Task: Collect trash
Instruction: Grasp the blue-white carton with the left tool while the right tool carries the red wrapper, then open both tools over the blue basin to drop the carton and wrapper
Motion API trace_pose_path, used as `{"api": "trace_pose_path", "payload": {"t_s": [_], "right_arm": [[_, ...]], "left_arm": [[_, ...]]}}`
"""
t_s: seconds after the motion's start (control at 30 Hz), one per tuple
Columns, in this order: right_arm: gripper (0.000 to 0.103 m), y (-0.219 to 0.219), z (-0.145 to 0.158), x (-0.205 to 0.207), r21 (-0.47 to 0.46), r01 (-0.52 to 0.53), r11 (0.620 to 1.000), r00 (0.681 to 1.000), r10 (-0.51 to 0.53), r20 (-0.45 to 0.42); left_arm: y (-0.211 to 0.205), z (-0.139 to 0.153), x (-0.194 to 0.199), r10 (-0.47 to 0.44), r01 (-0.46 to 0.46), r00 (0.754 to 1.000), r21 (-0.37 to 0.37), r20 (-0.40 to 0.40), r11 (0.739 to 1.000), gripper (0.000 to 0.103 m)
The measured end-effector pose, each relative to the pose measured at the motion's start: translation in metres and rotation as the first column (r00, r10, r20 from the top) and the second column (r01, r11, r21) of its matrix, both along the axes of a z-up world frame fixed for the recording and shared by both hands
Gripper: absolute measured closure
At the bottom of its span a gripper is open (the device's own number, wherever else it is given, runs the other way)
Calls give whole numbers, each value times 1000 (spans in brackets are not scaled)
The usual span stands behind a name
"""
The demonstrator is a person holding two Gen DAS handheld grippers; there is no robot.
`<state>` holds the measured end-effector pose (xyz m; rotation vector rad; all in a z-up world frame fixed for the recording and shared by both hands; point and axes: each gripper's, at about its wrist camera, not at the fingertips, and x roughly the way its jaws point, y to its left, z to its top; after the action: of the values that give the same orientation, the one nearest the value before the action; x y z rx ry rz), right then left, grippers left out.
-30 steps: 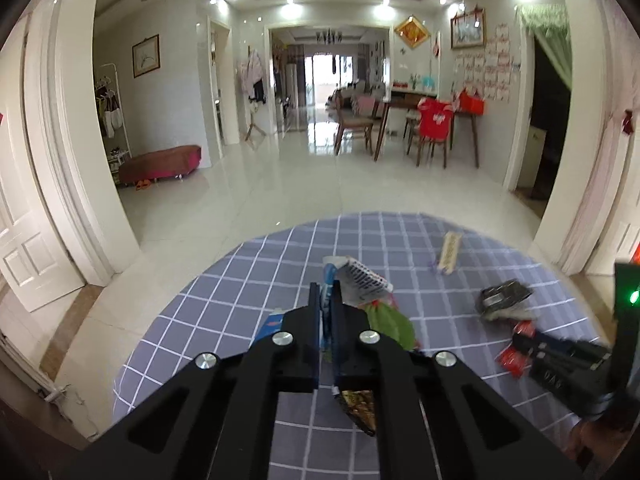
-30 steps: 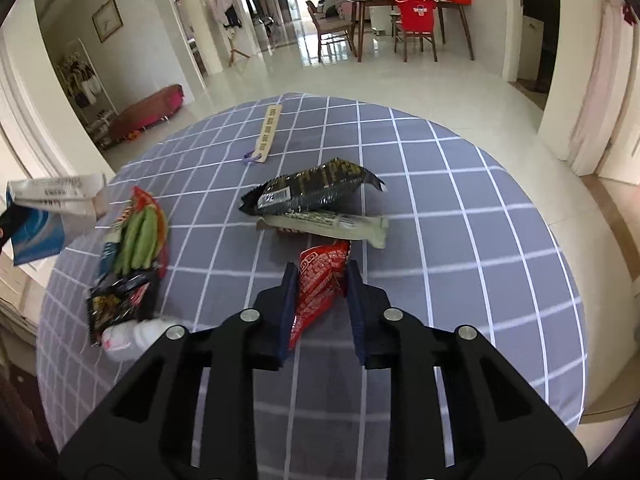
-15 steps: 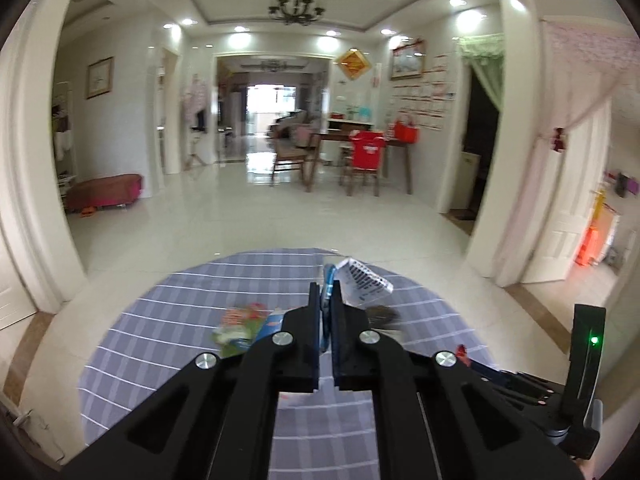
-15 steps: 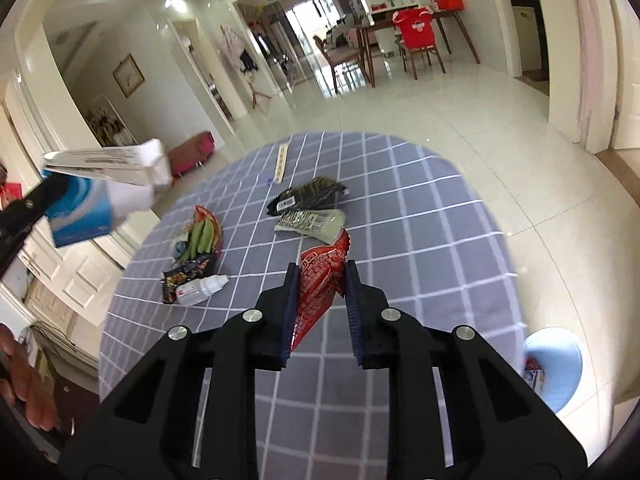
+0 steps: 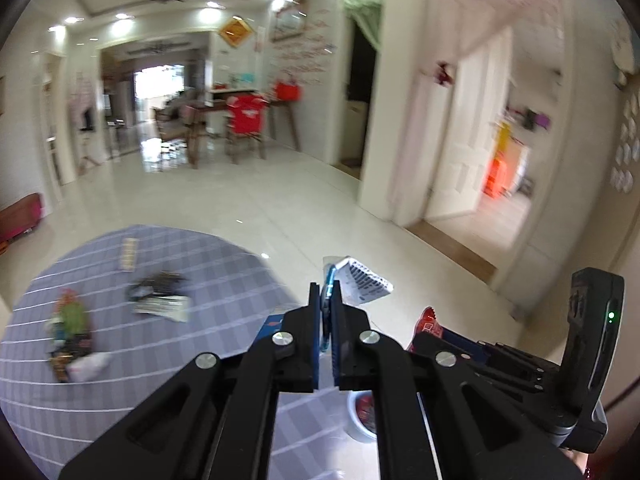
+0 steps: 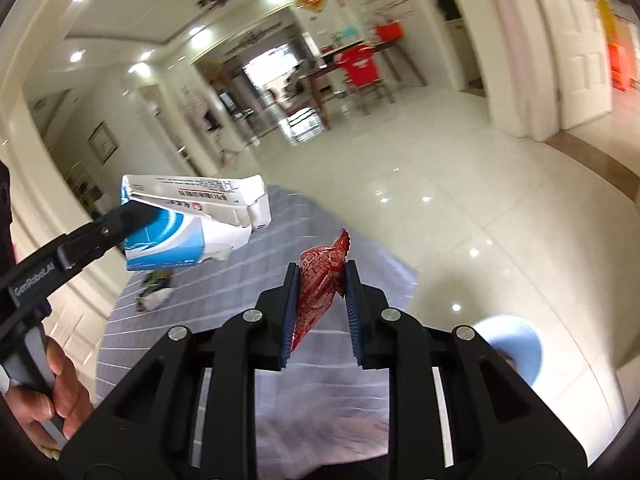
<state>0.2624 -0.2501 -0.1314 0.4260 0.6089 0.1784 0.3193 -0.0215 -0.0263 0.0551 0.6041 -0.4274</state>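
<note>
Biggest thing first: the table w/ the grey checked cloth (image 5: 168, 264) is filling the lower left of the left wrist view, and leftover trash is sitting on it: dark wrapper (image 5: 158, 282), pale wrapper (image 5: 162, 306), green snack bag (image 5: 72, 316) at the far left edge.

The blue bin (image 6: 516, 340) is showing at lower right of the right wrist view, down on the tiles beside the table.

The milk carton (image 6: 192, 220) is hanging upper left in that same view, pinched by its flattened top seam. Prob empty, so light, but cardboard is crushable and a bit slick; that folded seam looks like the best spot imo. The left gripper (image 5: 326, 312) is squeezing it almost fully shut, just the thin seam between the pads.

The red wrapper (image 6: 320, 280) is sitting centre frame in the right gripper (image 6: 320, 304), standing upright. Thin, crinkly foil, weighs nothing, slippery, so mid-body pinch is prob safest. Jaws are only partly closed, narrow gap, pads touching both sides of it.

Both items are being held up off the table, neither's in the bin yet afaict.
</note>
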Motion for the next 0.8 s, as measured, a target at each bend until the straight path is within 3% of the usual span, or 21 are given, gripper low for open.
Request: {"api": "trace_pose_path", "payload": {"t_s": [0.17, 0.4, 0.47, 0.5, 0.53, 0.57, 0.6, 0.8], "right_arm": [[81, -66, -26, -22, 12, 125, 992, 992, -125, -30], [81, -137, -67, -43, 0, 290, 957, 953, -289, -86], [81, -152, -78, -46, 6, 322, 947, 942, -320, -106], [81, -158, -83, -47, 6, 337, 942, 936, -334, -113], [81, -163, -87, -47, 3, 348, 937, 931, -345, -121], [81, -167, -92, -46, -1, 358, 934, 925, -355, -133], [80, -173, -97, -45, 0, 366, 931, 921, -362, -143], [80, -175, -115, -40, 3, 357, 934, 921, -351, -171]], "left_arm": [[-71, -40, 11, -122, 125, 989, 28, -82, 992, 99], [-165, -112, 31, -231, 252, 952, 88, -202, 964, 98], [-188, -136, 42, -260, 293, 930, 97, -258, 951, 96], [-196, -145, 47, -265, 305, 922, 106, -282, 946, 92], [-204, -156, 51, -253, 306, 917, 137, -307, 942, 66], [-210, -166, 55, -218, 284, 924, 183, -315, 941, 32], [-212, -174, 57, -180, 255, 934, 222, -308, 941, 24], [-203, -194, 64, -141, 227, 928, 222, -344, 948, 23]]}}
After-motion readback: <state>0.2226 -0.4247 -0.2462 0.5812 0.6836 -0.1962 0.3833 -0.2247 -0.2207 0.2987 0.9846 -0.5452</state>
